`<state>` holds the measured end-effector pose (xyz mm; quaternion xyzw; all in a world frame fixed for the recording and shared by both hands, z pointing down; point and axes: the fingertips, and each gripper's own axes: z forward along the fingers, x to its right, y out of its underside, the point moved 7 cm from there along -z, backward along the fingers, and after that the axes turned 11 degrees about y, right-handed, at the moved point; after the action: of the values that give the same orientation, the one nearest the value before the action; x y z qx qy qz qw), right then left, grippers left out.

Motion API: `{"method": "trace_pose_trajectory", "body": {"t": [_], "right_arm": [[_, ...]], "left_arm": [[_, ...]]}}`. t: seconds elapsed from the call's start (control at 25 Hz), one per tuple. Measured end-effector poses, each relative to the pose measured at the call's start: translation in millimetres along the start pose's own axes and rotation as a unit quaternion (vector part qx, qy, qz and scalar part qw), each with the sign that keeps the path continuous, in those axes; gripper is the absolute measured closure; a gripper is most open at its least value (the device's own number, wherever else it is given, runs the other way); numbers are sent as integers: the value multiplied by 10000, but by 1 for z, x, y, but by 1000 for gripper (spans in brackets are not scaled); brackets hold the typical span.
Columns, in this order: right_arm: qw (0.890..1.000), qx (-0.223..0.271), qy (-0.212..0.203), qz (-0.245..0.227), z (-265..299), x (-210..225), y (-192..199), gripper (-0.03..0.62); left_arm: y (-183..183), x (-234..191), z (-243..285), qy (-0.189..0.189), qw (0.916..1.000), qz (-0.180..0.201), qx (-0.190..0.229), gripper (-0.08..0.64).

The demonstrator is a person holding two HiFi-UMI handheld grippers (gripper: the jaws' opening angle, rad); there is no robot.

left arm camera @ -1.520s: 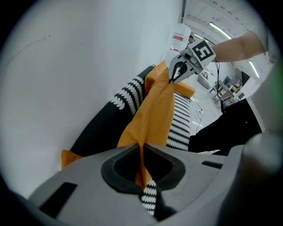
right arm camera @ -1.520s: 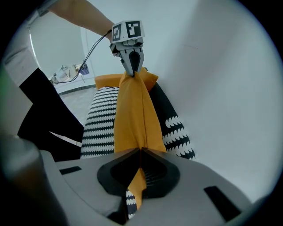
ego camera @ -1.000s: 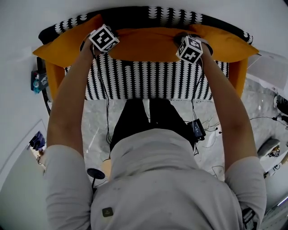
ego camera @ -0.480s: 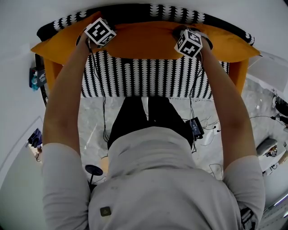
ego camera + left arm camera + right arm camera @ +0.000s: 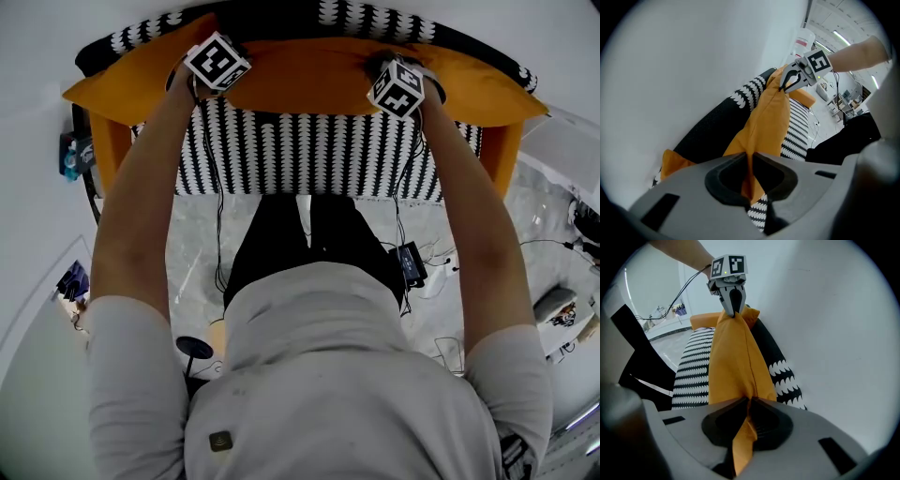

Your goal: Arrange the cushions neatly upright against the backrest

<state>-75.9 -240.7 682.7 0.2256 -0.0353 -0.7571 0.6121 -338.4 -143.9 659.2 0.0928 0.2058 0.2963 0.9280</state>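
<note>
A long orange cushion (image 5: 309, 75) stands on edge along the black-and-white patterned backrest (image 5: 272, 21) of the sofa. My left gripper (image 5: 212, 49) pinches its top seam near the left end, and my right gripper (image 5: 392, 73) pinches the same seam near the right end. In the left gripper view the orange fabric (image 5: 768, 117) runs through my left gripper (image 5: 750, 157); across the cushion the right gripper (image 5: 787, 85) bites the seam. In the right gripper view the fabric (image 5: 736, 362) hangs through my right gripper (image 5: 749, 404). Both jaws are opening, with cloth still between them.
More orange cushions lie at the sofa's left corner (image 5: 117, 80) and right corner (image 5: 487, 84). The patterned seat (image 5: 309, 155) is below them. A white wall is right behind the backrest. Cables and a black box (image 5: 410, 267) lie on the marble floor.
Both grippers have moved the cushion's top edge a little up and back toward the backrest. The fabric stays between both pairs of jaws.
</note>
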Motion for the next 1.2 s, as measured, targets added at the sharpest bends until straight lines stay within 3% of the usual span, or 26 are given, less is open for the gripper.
{"method": "trace_pose_trajectory", "body": {"t": [0.2, 0.4, 0.72, 0.92, 1.2], "right_arm": [[9998, -38, 160, 97, -1, -1, -2, 487], [9989, 55, 259, 399, -19, 4, 0, 413], [9953, 292, 548, 742, -51, 8, -9, 413], [9891, 501, 726, 1177, -82, 8, -11, 417], [9724, 826, 865, 2003, -126, -2, -8, 461]], "left_arm": [[7, 2, -3, -104, 9999, 13, 35, 451], [1, 12, -12, -299, 9993, 84, 198, 436], [-10, 28, -29, -429, 9976, -33, 542, 425], [-18, 52, -46, -304, 9934, -247, 1079, 422], [-29, 89, -77, -461, 9815, -254, 1839, 422]]}}
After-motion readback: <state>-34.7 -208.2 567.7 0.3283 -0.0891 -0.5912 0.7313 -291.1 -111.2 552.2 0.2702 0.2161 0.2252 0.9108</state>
